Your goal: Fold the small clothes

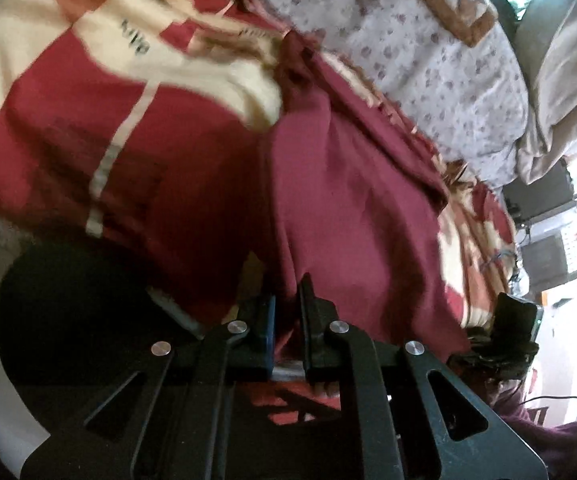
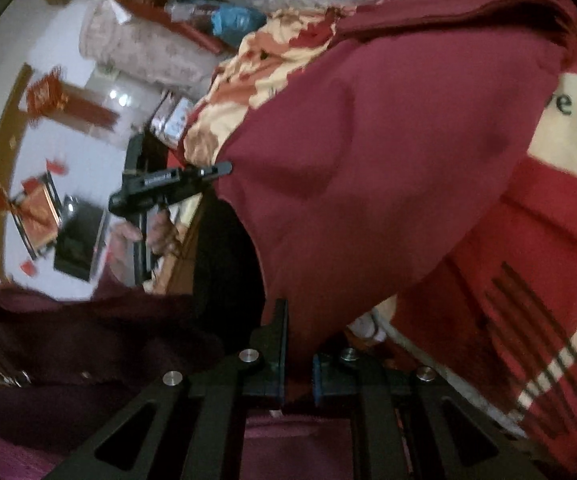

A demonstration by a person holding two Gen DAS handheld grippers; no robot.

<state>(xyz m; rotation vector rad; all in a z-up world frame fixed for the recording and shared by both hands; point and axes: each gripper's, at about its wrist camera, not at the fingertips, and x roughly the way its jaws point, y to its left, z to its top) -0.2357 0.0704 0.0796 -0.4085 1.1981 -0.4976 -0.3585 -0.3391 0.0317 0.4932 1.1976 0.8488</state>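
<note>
1. On the bed, at far left of the left wrist view, the red-and-cream blanket (image 1: 68,128) is lying under the work; dark lettering on a cream panel is too blurred to read.
2. At centre, the maroon garment (image 1: 348,208) is hanging from the left claw (image 1: 288,320), whose jaws are clenching its edge.
3. To the right, the floral sheet (image 1: 428,60) is covering the rest of the bed.
4. In the right wrist view, the left claw is showing at left, pinching one corner of the garment.
5. Lower centre, the right claw (image 2: 298,360) is clenching the opposite edge of the garment (image 2: 368,160).
6. Judged progress: the garment is being held up by two points; no fold is showing yet, so folding and laying down are remaining.
7. At right, the blanket is showing a cream panel (image 2: 568,120) with a lone legible "e" and dark bars below.
</note>
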